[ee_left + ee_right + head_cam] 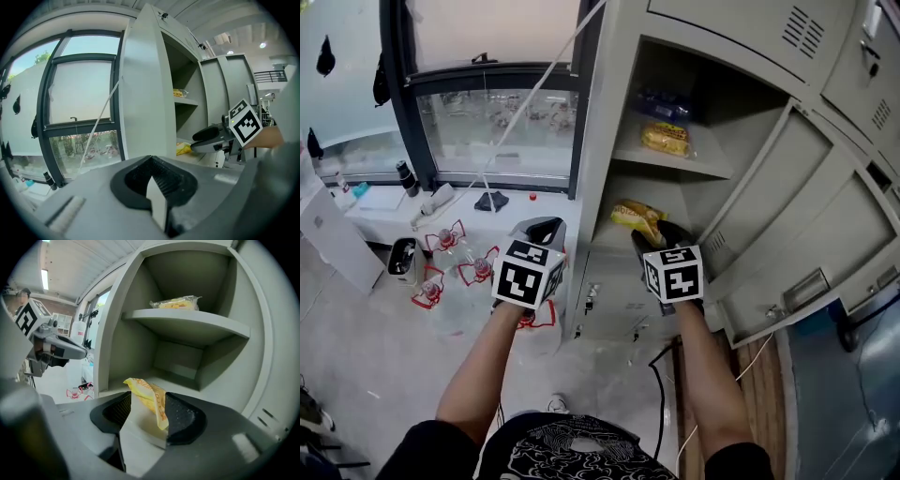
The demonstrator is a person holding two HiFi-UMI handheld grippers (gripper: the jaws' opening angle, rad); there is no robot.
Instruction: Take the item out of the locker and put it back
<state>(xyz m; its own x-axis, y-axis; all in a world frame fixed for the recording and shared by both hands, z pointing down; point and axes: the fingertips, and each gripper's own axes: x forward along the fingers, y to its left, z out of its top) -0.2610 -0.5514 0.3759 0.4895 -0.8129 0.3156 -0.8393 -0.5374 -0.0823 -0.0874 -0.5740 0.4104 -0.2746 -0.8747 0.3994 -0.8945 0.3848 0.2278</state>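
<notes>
The grey locker (pixel 609 112) stands open with a shelf across it. A crumpled yellow snack bag (pixel 636 218) lies at the front of the lower compartment. My right gripper (pixel 661 236) reaches to it; in the right gripper view the yellow bag (pixel 149 397) sits between the spread jaws of the right gripper (pixel 147 404), against the right-hand pad (pixel 180 416). My left gripper (pixel 544 228) hangs outside the locker's left wall, shut and empty. The left gripper (pixel 151 164) faces the locker side and window, with the right gripper (pixel 211 137) off to its right.
On the upper shelf lie another yellow bag (pixel 666 139) and a dark blue packet (pixel 661 103). The locker door (pixel 806 216) swings open to the right. Several red-labelled bottles (pixel 445 242) stand on the floor by the window (pixel 497 122). A cable (pixel 661 394) runs along the floor.
</notes>
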